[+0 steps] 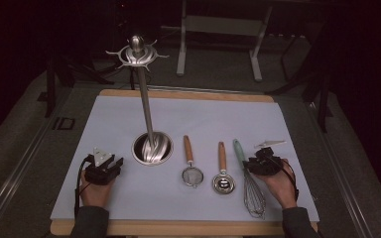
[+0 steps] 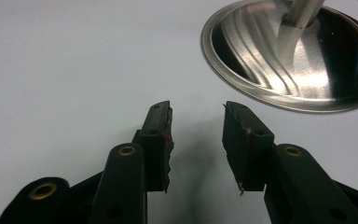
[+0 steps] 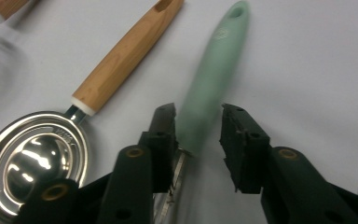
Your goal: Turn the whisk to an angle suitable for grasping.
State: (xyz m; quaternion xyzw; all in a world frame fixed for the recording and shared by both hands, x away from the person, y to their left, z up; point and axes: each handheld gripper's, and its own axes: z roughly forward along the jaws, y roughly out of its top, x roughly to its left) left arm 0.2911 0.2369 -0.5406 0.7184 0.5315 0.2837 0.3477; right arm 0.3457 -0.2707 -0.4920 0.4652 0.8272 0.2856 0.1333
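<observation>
The right gripper straddles the whisk's green handle, jaws parted, wires cut off below. The left gripper rests open and empty on the table beside the stand's base, its pole cropped.

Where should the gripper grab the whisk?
Grip the whisk by its mint-green handle, coming down from above. The handle lies flat and already sits between the right gripper's open jaws; the wire loops would probably bend or slip.
</observation>
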